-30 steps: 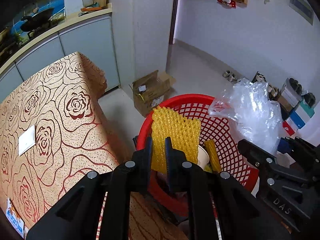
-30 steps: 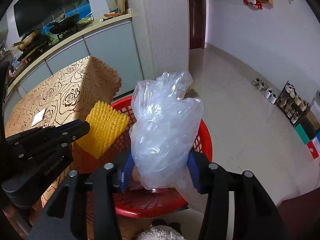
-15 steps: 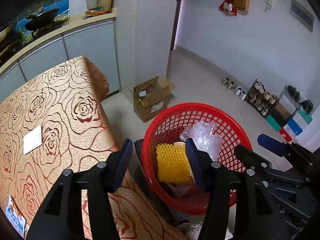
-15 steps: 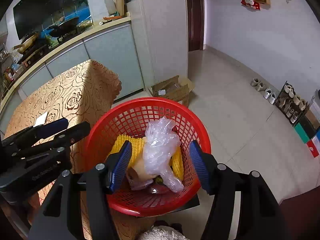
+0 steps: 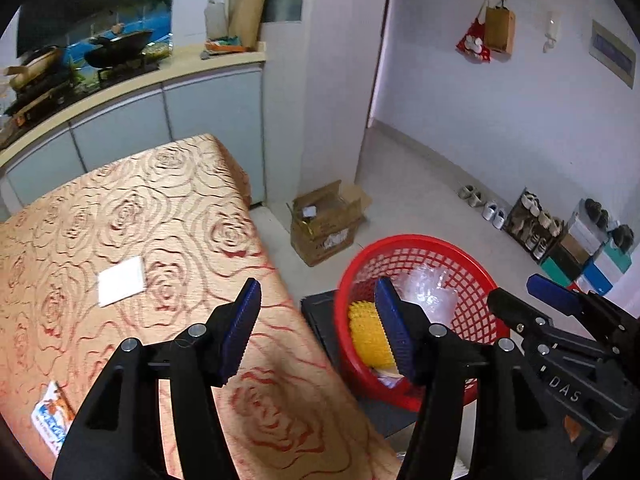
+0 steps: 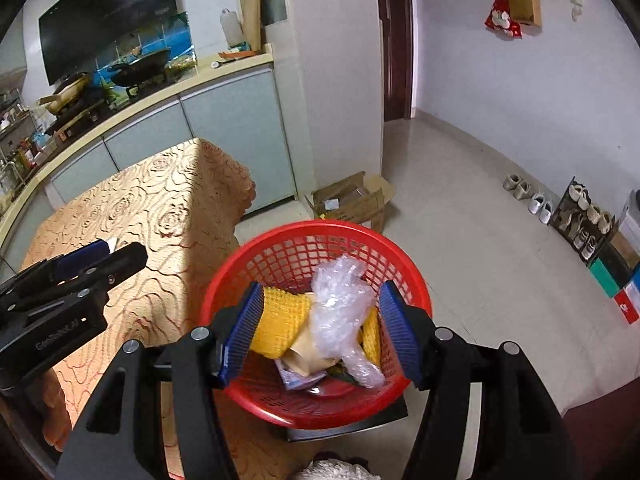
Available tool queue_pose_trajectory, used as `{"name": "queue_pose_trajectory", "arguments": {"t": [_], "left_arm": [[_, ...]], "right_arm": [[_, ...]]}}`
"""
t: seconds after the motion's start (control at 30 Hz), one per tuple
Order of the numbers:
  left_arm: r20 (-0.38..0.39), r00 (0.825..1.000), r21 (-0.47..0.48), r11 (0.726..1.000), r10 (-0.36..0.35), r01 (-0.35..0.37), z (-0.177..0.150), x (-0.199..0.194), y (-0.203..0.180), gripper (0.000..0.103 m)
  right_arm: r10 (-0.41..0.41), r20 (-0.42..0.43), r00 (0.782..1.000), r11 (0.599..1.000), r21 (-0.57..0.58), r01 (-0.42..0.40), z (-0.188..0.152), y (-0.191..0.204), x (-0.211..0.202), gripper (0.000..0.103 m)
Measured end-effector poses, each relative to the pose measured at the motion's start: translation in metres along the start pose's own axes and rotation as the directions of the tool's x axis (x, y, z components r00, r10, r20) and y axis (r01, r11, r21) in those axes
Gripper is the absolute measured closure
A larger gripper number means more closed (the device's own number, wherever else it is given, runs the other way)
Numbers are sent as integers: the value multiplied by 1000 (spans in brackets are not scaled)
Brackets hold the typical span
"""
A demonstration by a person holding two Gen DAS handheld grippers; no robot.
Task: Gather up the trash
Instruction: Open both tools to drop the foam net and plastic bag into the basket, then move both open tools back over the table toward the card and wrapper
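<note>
Both claws are spread wide and hold nothing. The red basket (image 6: 316,320) sits on the floor just off the table's near right corner, with the yellow foam net (image 6: 280,328) and clear plastic bag (image 6: 340,320) inside. The white paper (image 5: 121,286) lies flat on the rose-patterned tablecloth (image 5: 140,220), far-left of the left gripper (image 5: 316,320), which is clearly nearer and angled down over the table edge. The right gripper (image 6: 320,332) hovers above the basket.

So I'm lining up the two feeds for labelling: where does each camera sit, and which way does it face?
Left wrist: on the left gripper, looking down over the rose-patterned table edge toward the red basket; its own open fingers show, with the right gripper at right.
Right wrist: on the right gripper, above the red basket, facing the kitchen; its open fingers frame the plastic bag and yellow foam net; left gripper at left.
Shared: basket, table, cardboard box.
</note>
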State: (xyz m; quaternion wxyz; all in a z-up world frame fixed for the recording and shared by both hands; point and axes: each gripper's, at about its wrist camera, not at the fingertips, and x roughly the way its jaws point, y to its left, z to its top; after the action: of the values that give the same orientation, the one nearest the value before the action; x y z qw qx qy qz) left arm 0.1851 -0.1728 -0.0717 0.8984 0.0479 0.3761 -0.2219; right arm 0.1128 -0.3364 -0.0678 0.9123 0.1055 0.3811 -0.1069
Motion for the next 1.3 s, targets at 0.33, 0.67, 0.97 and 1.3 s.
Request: {"name": "queue_pose_trajectory", "arguments": {"t": [0.33,0.67,0.97,1.3], "left_arm": [[87,989,-100,989,117,-109,-11,-63,63,44],[116,960,-207,951,256,-229,-28,-113,129,44],[107,922,-287,900,371,-328,-51,-143,175,44],[82,887,-348,847,454,-401,-75,-159,214,38]], "right_arm": [[79,54,995,994,-80,-75,13,60,-19,44],[188,74,979,969,-174,-173,15,137,-32,44],[251,77,965,943,-246,-226,13,192,-39,39],[289,44,956,917,-300,-263,7,234,-29,39]]}}
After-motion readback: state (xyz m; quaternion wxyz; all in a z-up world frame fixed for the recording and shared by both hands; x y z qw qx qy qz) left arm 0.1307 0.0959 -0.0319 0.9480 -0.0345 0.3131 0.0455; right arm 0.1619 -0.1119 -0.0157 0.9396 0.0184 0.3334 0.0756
